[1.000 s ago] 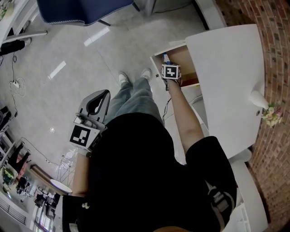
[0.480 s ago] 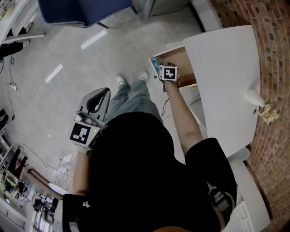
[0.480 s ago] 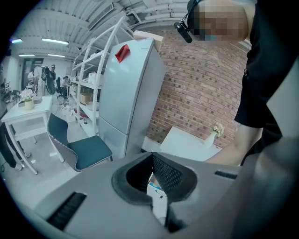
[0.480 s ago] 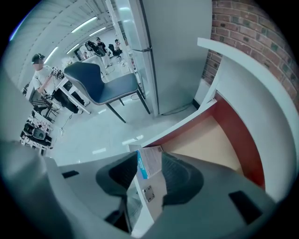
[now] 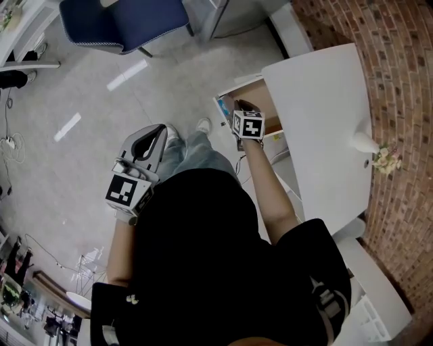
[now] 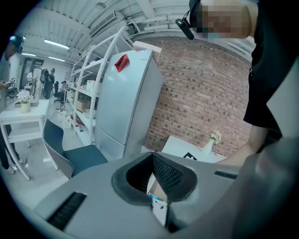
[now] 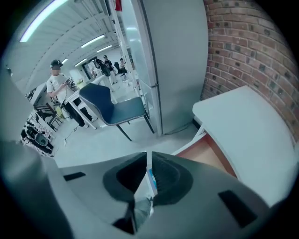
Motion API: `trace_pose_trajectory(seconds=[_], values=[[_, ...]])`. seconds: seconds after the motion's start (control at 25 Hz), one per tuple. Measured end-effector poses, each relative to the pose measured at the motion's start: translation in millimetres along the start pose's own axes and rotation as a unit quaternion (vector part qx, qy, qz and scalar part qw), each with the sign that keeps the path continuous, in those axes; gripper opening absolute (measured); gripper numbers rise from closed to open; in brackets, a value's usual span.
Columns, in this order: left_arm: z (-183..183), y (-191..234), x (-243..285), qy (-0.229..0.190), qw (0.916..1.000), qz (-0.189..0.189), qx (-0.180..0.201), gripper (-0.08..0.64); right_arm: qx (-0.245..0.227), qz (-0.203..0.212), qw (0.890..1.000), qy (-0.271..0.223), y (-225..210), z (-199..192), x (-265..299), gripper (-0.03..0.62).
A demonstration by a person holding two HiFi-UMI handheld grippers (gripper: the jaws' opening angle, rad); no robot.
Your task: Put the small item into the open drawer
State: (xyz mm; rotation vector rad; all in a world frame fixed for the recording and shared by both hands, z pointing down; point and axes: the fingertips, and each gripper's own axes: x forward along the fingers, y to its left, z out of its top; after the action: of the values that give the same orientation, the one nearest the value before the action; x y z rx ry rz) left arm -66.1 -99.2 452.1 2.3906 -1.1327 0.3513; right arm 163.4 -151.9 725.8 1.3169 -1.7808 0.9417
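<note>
White-blue item [image 5: 222,107] in wooden drawer [image 5: 257,91]; right gripper [image 7: 148,161] fingers just closed to slit, left gripper [image 6: 151,158] ajar, both empty.

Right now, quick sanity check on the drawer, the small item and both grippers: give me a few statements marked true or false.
1. The drawer under the white table is open. True.
2. The right gripper is clamped on the small item. False: its jaws have just been closing to a thin slit with nothing gripped, and the item lies in the drawer, apart from them.
3. A vase stands on the table. True.
4. The chair is red. False: it is blue.
5. The left gripper is over the drawer. False: it hangs over the floor, away from the table.
</note>
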Motion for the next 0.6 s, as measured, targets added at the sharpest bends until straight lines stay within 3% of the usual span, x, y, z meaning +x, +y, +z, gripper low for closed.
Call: trace_pose_trajectory(seconds=[0.32, 0.6], values=[[19.6, 11.4, -4.5, -0.036, 0.9992, -0.011, 0.014, 0.003, -0.038, 0.023, 0.993, -0.109, 43.6, 71.3, -82.1, 0.012], [43.7, 21.7, -12.5, -0.071, 0.9966, -0.016, 0.037, 0.003, -0.074, 0.054, 0.972, -0.215, 83.1, 128.6, -164.6, 0.012]])
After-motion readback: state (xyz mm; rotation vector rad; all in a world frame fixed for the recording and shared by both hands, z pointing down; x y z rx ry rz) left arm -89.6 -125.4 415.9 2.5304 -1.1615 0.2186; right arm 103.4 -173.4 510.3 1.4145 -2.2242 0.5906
